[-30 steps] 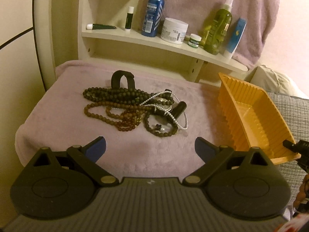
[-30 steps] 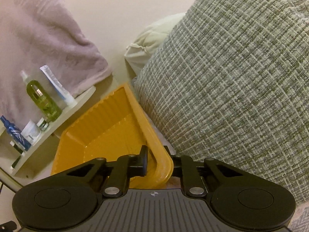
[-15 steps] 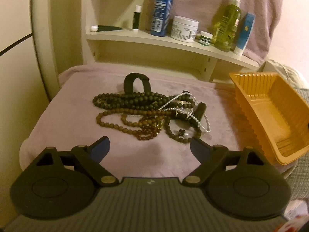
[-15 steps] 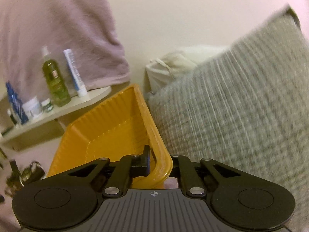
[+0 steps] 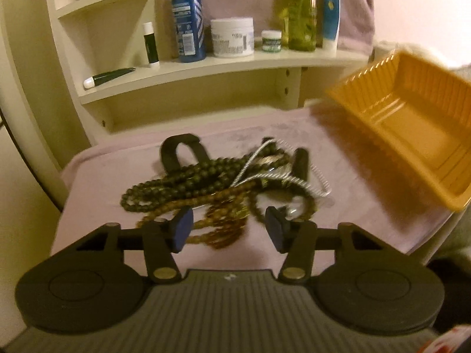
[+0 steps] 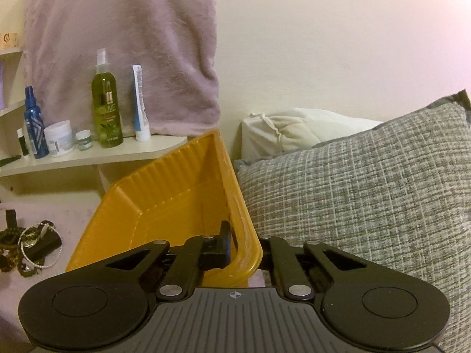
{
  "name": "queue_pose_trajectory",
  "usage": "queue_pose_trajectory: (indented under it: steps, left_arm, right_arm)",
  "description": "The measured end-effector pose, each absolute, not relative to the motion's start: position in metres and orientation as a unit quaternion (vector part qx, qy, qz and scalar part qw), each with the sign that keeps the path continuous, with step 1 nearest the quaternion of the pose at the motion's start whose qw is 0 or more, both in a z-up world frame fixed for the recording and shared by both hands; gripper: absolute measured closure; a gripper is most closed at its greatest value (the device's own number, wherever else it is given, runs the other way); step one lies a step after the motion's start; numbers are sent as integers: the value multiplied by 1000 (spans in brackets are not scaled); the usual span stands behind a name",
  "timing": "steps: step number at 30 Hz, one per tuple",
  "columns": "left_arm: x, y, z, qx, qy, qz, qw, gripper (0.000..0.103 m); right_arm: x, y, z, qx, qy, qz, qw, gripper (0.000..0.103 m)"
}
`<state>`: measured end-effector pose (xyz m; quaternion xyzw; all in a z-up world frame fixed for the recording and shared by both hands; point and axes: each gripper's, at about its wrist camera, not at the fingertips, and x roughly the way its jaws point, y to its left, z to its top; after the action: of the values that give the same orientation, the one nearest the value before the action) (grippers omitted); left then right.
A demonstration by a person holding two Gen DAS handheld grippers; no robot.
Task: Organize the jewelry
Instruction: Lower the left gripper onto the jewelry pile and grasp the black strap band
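Observation:
A tangled pile of jewelry [image 5: 223, 182] lies on the lilac cloth [image 5: 100, 182]: dark and brown bead strings, a silvery chain and black bands. My left gripper [image 5: 229, 229] is open, jaws about half apart, right over the near brown beads. My right gripper [image 6: 244, 250] is shut on the near corner rim of the orange tray [image 6: 176, 206] and holds it tilted off the cloth. The tray [image 5: 412, 123] hangs at the right of the pile in the left wrist view. The pile's edge shows in the right wrist view [image 6: 26, 244].
A cream shelf [image 5: 223, 64] behind the cloth carries a blue bottle [image 5: 188, 20], a white jar [image 5: 232, 36], a green bottle [image 5: 301, 11] and tubes. A grey woven cushion [image 6: 368, 206] and a white pillow [image 6: 300, 132] lie to the right.
My left gripper has moved in low over the pile and its jaws have narrowed. My right gripper has lifted the tray and swung it toward the pile.

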<state>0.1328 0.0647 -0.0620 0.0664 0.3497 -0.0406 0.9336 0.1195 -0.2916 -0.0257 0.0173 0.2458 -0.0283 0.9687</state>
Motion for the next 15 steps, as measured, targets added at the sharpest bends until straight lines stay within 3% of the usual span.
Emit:
queue_pose_trajectory:
  steps: [4, 9, 15]
  left_arm:
    - [137, 79, -65, 77, 349, -30, 934, 58]
    - [147, 94, -60, 80, 337, -23, 938, 68]
    - [166, 107, -51, 27, 325, -21, 945, 69]
  right_arm:
    - [116, -288, -24, 6, 242, -33, 970, 97]
    - [113, -284, -23, -5, 241, -34, 970, 97]
    - [115, -285, -23, -5, 244, -32, 969, 97]
